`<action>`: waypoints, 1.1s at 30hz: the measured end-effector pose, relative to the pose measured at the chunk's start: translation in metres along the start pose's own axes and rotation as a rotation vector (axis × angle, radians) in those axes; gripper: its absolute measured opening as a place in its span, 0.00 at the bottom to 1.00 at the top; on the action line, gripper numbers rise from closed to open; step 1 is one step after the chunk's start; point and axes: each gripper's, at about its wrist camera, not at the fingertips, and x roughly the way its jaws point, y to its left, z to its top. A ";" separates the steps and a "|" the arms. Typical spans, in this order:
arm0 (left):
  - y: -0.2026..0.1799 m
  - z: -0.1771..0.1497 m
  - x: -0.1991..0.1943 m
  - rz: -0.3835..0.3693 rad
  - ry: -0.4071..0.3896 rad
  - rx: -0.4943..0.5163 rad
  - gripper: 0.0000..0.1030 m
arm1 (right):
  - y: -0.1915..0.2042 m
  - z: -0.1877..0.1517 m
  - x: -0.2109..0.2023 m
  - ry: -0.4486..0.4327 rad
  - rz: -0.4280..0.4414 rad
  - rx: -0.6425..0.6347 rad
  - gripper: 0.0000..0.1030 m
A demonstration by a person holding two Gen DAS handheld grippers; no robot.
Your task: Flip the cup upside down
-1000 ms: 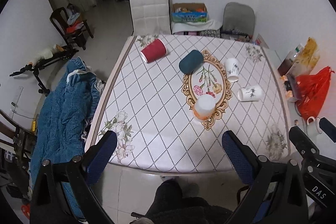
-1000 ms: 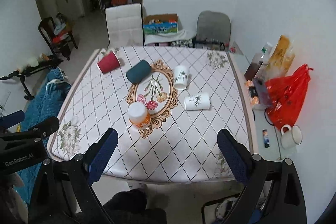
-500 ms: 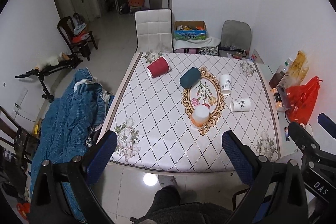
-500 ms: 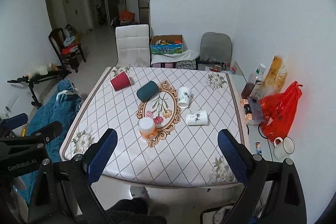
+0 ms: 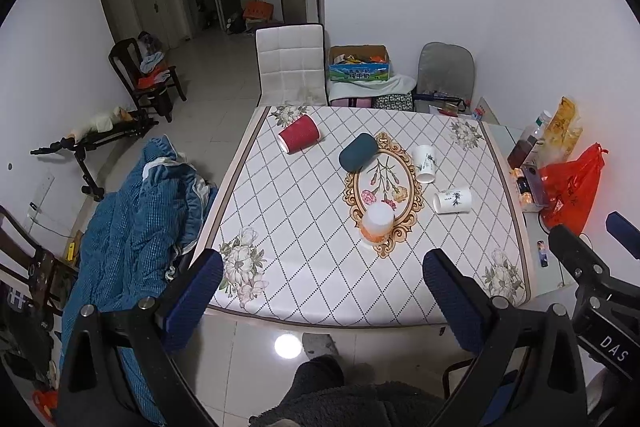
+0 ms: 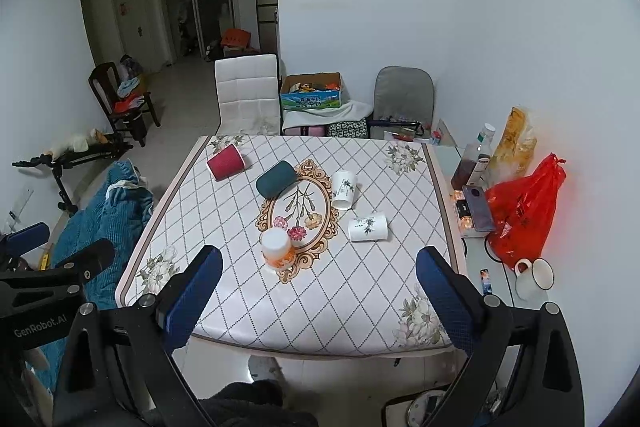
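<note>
Clearly both tools were idle: the left gripper (image 5: 322, 291) and the right gripper (image 6: 320, 287) hung with fingers spread wide and nothing between them, back from the near edge of the table (image 6: 320, 331). Of the cups, one orange-and-white cup (image 6: 277, 248) stood on the oval floral motif, seemingly mouth-down already, while a red cup (image 6: 225, 161), a dark teal cup (image 6: 276, 178) and two white cups (image 6: 344, 189) lay on their sides beyond it. To do the step well, one gripper probably needed to close across a lying cup's wall, lift it, then turn it mouth-down.
</note>
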 end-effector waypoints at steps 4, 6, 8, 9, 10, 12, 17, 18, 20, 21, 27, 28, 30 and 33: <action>-0.002 -0.003 -0.003 -0.002 0.006 0.003 0.99 | -0.001 -0.001 0.004 0.015 -0.003 -0.002 0.96; -0.002 -0.004 -0.003 -0.002 0.010 0.001 0.99 | -0.002 -0.002 0.005 0.020 -0.001 -0.003 0.96; -0.001 -0.006 -0.003 -0.001 0.012 -0.001 0.99 | -0.002 -0.001 0.005 0.019 -0.002 -0.004 0.96; 0.000 -0.006 -0.003 0.000 0.012 -0.002 0.99 | -0.002 -0.001 0.006 0.020 -0.003 -0.004 0.96; 0.001 -0.006 -0.003 0.001 0.014 -0.003 0.99 | -0.003 -0.001 0.006 0.022 -0.003 -0.005 0.96; 0.002 -0.007 -0.003 0.002 0.013 -0.004 0.99 | -0.002 -0.002 0.005 0.020 -0.002 -0.003 0.96; 0.004 -0.007 -0.003 0.005 0.012 -0.006 0.99 | -0.004 -0.004 0.006 0.026 0.001 -0.006 0.96; 0.004 -0.007 -0.003 0.004 0.012 -0.006 0.99 | -0.004 -0.004 0.006 0.026 0.002 -0.005 0.96; 0.004 -0.007 -0.003 0.006 0.011 -0.006 0.99 | -0.004 -0.005 0.006 0.026 0.002 -0.005 0.96; 0.004 -0.006 -0.002 0.005 0.010 -0.006 0.99 | -0.005 -0.006 0.007 0.027 0.002 -0.005 0.96; 0.004 -0.006 -0.002 0.006 0.011 -0.006 0.99 | -0.007 -0.008 0.007 0.028 0.003 -0.011 0.96; 0.004 -0.006 -0.002 0.006 0.010 -0.006 0.99 | -0.007 -0.007 0.008 0.027 0.003 -0.012 0.96; 0.004 -0.005 -0.003 0.010 0.005 -0.005 0.99 | -0.008 -0.008 0.009 0.026 0.004 -0.013 0.96; 0.004 -0.004 -0.004 0.009 0.004 -0.005 0.99 | -0.008 -0.008 0.009 0.023 0.002 -0.014 0.96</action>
